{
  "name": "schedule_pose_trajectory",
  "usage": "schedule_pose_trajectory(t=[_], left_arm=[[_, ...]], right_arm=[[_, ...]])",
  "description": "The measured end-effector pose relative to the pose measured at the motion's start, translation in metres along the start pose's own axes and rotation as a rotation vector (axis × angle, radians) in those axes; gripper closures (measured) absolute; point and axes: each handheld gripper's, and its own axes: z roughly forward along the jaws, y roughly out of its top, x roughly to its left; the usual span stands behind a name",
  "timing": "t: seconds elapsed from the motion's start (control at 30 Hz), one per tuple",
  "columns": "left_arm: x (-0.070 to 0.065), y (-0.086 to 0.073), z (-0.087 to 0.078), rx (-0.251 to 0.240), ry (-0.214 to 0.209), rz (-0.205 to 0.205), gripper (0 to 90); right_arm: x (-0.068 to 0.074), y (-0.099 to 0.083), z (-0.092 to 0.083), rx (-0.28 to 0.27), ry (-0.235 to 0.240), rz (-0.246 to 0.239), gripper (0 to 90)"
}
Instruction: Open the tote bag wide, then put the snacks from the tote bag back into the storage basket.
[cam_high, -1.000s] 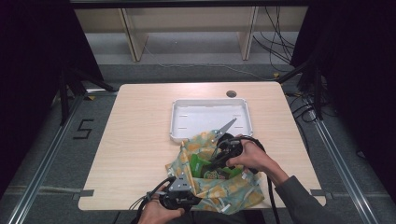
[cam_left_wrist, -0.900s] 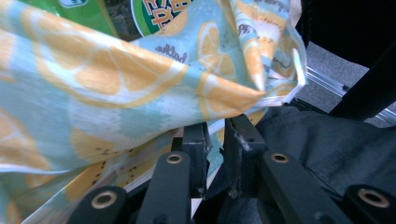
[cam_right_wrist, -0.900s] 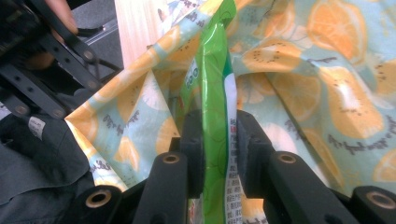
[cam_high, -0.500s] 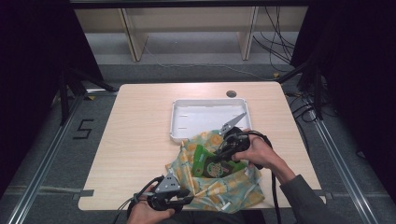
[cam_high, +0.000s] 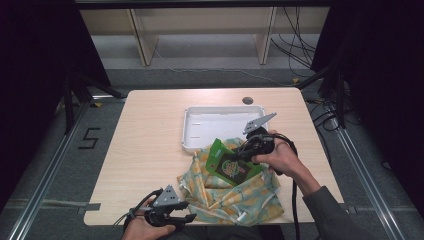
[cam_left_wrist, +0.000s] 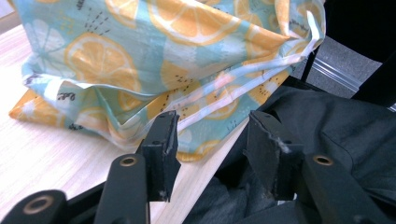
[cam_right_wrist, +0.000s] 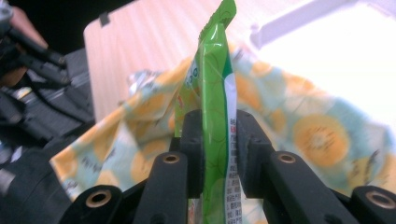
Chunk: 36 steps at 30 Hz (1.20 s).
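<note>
Right gripper view has the right gripper (cam_right_wrist: 215, 140) clamped on the green snack packet (cam_right_wrist: 215, 93), pinched upright between both pads and rising toward 12 o'clock above the lemon-print cloth bag (cam_right_wrist: 299, 126). Left gripper (cam_left_wrist: 210, 144) has just been opening: jaws parted, nothing between them, bag hem (cam_left_wrist: 233, 93) at 12 o'clock.

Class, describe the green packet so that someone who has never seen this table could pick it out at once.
Start at the wooden table and find the white tray near its middle. In front of the tray lies a lemon-print cloth bag; above it the right gripper pinches the green packet. It is the only glossy green thing there, beside pale fabric and white plastic.
</note>
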Motion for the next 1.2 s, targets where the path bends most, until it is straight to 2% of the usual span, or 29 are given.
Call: schedule_pose_trajectory(t=[0.03, 0.07, 0.1, 0.17, 0.2, 0.37, 0.47, 0.53, 0.57, 0.6, 0.77, 0.8, 0.83, 0.87, 0.9, 1.0, 1.03, 1.07, 1.13, 1.17, 1.2], left_arm=[[0.000, 0.000, 0.000, 0.000, 0.000, 0.000, 52.1], [0.002, 0.000, -0.002, 0.020, 0.002, 0.026, 51.9], [0.002, -0.001, -0.002, 0.020, 0.015, 0.009, 52.0], [0.001, -0.001, -0.002, 0.008, 0.008, -0.004, 52.0], [0.001, -0.001, -0.003, 0.003, 0.005, 0.004, 52.0], [0.006, -0.004, -0.007, 0.004, 0.022, -0.010, 50.9], [0.010, -0.006, -0.012, 0.007, 0.035, -0.015, 47.8], [0.012, -0.007, -0.014, 0.001, 0.046, -0.022, 45.2], [0.014, -0.009, -0.017, 0.002, 0.062, -0.031, 43.4], [0.016, -0.009, -0.018, 0.001, 0.068, -0.032, 42.3], [0.021, -0.013, -0.023, 0.009, 0.094, -0.048, 38.4], [0.021, -0.014, -0.024, 0.008, 0.099, -0.047, 37.8], [0.023, -0.014, -0.025, 0.004, 0.104, -0.040, 36.9], [0.023, -0.014, -0.025, 0.004, 0.104, -0.040, 36.2], [0.024, -0.015, -0.026, 0.003, 0.115, -0.062, 34.9], [0.026, -0.016, -0.026, -0.013, 0.127, -0.062, 33.5], [0.027, -0.017, -0.027, 0.000, 0.137, -0.078, 32.0], [0.027, -0.017, -0.027, 0.000, 0.137, -0.078, 32.2], [0.028, -0.017, -0.028, 0.005, 0.140, -0.051, 33.1], [0.029, -0.017, -0.030, 0.002, 0.146, -0.040, 32.3], [0.028, -0.017, -0.030, -0.011, 0.150, -0.072, 31.0]], right_arm=[[0.000, 0.000, 0.000, 0.000, 0.000, 0.000, 76.1], [0.000, 0.002, 0.000, -0.033, -0.006, 0.014, 76.2], [0.001, 0.002, 0.001, -0.061, -0.022, 0.018, 76.2], [0.000, 0.004, 0.000, -0.060, -0.023, 0.018, 76.2], [-0.001, 0.006, 0.001, -0.078, -0.020, 0.020, 76.2], [-0.002, 0.011, -0.002, -0.102, -0.034, 0.026, 76.2], [-0.003, 0.015, -0.005, -0.142, -0.014, 0.032, 76.2], [-0.004, 0.016, -0.006, -0.149, -0.017, 0.029, 76.2], [-0.006, 0.017, -0.010, -0.165, -0.032, 0.025, 76.2], [-0.005, 0.018, -0.011, -0.174, -0.030, 0.036, 76.2], [-0.011, 0.022, -0.025, -0.233, -0.037, 0.024, 76.2], [-0.011, 0.022, -0.029, -0.241, -0.053, 0.038, 76.2], [-0.010, 0.022, -0.032, -0.241, -0.056, 0.075, 76.2], [-0.010, 0.022, -0.032, -0.241, -0.056, 0.075, 76.2], [-0.015, 0.022, -0.037, -0.269, -0.053, 0.074, 76.2], [-0.017, 0.021, -0.042, -0.277, -0.058, 0.080, 76.2], [-0.018, 0.020, -0.045, -0.291, -0.063, 0.097, 76.2], [-0.018, 0.020, -0.045, -0.291, -0.063, 0.097, 76.2], [-0.021, 0.019, -0.048, -0.295, -0.081, 0.093, 76.2], [-0.023, 0.019, -0.052, -0.295, -0.074, 0.120, 76.2], [-0.026, 0.018, -0.052, -0.307, -0.086, 0.101, 76.3]])
